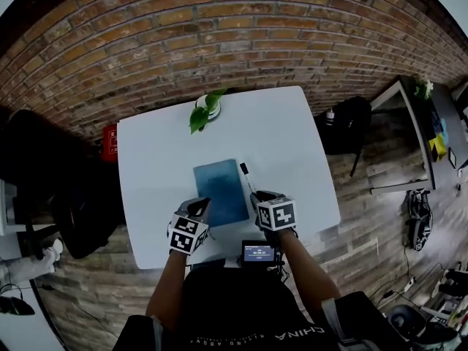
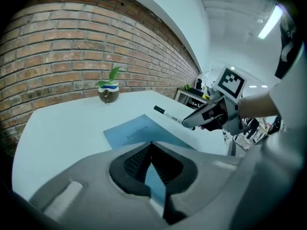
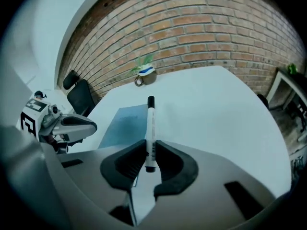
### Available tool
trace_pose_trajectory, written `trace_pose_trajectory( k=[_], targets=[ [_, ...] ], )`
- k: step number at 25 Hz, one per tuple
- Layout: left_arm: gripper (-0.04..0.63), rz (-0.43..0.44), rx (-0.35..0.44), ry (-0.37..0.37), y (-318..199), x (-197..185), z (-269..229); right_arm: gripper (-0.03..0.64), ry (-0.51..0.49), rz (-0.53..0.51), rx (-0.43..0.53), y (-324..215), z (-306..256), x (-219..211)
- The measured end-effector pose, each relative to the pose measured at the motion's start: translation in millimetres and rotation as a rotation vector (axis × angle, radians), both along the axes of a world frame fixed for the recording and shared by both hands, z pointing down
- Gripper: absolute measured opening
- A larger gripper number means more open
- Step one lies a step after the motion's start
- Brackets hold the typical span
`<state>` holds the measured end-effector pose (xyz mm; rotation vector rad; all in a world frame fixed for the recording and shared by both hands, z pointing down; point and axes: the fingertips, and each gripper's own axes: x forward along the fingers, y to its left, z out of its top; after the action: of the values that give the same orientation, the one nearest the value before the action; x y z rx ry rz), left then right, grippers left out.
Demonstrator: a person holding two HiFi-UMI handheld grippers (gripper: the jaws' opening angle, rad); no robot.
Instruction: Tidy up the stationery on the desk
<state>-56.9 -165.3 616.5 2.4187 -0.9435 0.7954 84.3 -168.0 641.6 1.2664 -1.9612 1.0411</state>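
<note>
Head view showed the left hand-held gripper point(image 1: 199, 208) at the near left corner of the blue notebook point(image 1: 221, 192). Its jaws were closed tip to tip, with nothing I could see pinched between them. I judged it sat there to steady the notebook. The notebook lay flat in the middle of the white table point(image 1: 292, 145), with a plant point(image 1: 208, 108) well beyond it at the far edge.

Just right of the notebook, the right hand-held gripper point(image 1: 257, 196) was clamped on the near end of a marker point(image 1: 247, 178), black cap pointing away. Whether the cap touched the table I could not tell. Gripping it by the end left the length free, probably so it could be laid beside the notebook.
</note>
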Motion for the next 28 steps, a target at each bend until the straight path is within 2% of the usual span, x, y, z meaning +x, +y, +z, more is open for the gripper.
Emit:
trace_pose_trajectory(
  k=[5, 14, 23, 28],
  targets=[
    [0.012, 0.048, -0.038, -0.002, -1.5, 9.1, 14.7, 0.075, -0.069, 0.083, -0.087, 10.3, 22.1, -3.6],
    [0.012, 0.09, -0.076, -0.006, 2.2, 13.2, 29.6, 0.077, -0.146, 0.141, -0.157, 16.1, 36.3, -9.2],
    [0.012, 0.084, -0.078, -0.016, 1.2, 9.2, 30.4, 0.089, -0.167, 0.08, -0.153, 17.4, 33.5, -16.2],
    [0.012, 0.078, -0.077, -0.022, 3.0, 8.6, 29.6, 0.107, -0.133, 0.007, -0.135, 20.4, 33.2, -18.5]
  ],
)
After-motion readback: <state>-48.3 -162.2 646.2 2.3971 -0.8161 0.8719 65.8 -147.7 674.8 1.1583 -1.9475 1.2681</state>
